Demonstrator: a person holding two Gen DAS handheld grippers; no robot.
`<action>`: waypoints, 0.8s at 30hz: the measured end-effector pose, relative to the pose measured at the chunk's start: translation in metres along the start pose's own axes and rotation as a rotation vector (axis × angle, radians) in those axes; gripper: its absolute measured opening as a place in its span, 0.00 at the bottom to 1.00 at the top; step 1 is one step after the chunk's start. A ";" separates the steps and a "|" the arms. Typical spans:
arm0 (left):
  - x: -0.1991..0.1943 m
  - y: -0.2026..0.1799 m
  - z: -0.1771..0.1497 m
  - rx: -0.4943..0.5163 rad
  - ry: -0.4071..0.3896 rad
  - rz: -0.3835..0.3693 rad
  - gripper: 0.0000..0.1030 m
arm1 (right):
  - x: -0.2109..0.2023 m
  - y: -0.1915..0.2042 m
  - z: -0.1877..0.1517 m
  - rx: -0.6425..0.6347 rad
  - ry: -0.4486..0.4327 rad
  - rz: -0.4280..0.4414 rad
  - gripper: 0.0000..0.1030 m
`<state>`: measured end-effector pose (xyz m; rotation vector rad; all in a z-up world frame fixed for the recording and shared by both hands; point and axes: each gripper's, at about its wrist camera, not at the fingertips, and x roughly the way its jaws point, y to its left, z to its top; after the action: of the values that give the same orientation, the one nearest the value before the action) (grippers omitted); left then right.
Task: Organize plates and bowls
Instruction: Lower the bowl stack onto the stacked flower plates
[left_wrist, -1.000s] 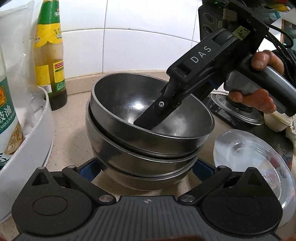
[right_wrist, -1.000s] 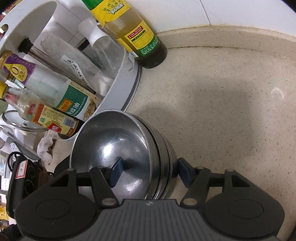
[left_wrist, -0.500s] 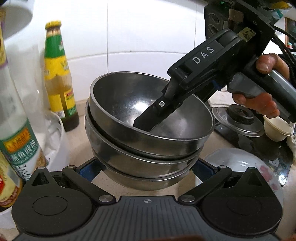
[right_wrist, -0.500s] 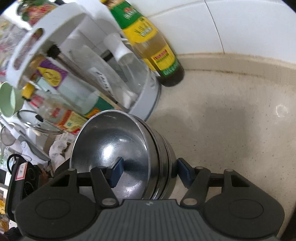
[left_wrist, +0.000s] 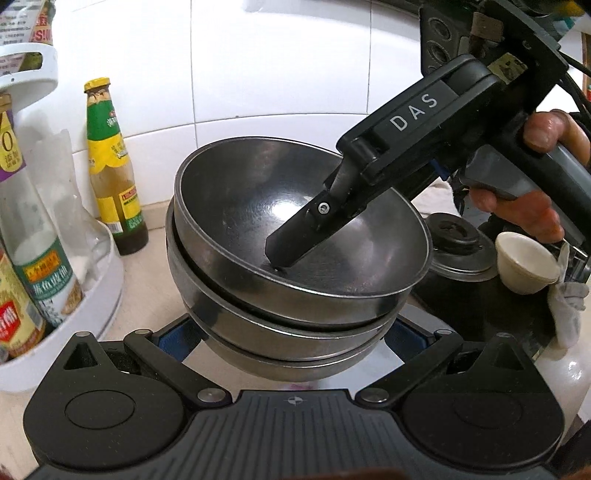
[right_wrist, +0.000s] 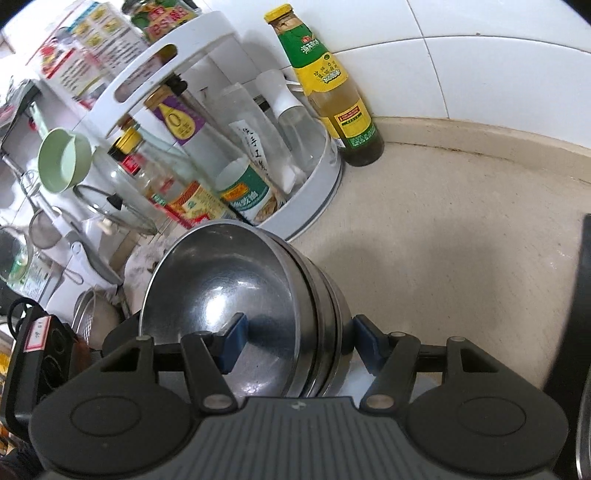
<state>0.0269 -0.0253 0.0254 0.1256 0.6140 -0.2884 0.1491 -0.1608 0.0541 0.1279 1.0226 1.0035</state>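
A stack of three nested steel bowls (left_wrist: 295, 295) hangs tilted above the beige counter (right_wrist: 461, 240). My left gripper (left_wrist: 288, 339) is shut on the lowest bowl, one blue pad on each side of it. In the left wrist view my right gripper reaches in from the upper right, a person's hand (left_wrist: 535, 206) on its handle and one black finger (left_wrist: 306, 229) inside the top bowl. In the right wrist view the stack (right_wrist: 229, 291) sits between the jaws of my right gripper (right_wrist: 299, 343), shut on the stacked walls with one pad inside and one outside.
A white two-tier rack (right_wrist: 321, 184) with several sauce bottles stands left of the stack. A green-and-yellow labelled bottle (left_wrist: 110, 173) stands against the tiled wall. A cream cup (left_wrist: 524, 262) and a pot lid (left_wrist: 458, 251) sit at the right.
Both grippers have risen with the stack of bowls still held. The counter and the glass plate at the lower right have dropped away, and the rack's upper tier has come into view.
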 end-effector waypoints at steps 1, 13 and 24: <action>-0.001 -0.003 0.000 0.002 0.004 0.001 1.00 | -0.003 0.000 -0.004 0.005 -0.003 -0.004 0.58; -0.023 -0.023 -0.014 0.024 0.032 -0.057 1.00 | -0.031 0.021 -0.048 0.078 -0.051 -0.079 0.58; -0.022 -0.040 -0.033 0.038 0.072 -0.107 1.00 | -0.040 0.029 -0.086 0.139 -0.067 -0.139 0.58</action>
<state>-0.0205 -0.0514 0.0106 0.1406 0.6883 -0.4008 0.0600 -0.2033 0.0476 0.2007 1.0256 0.7967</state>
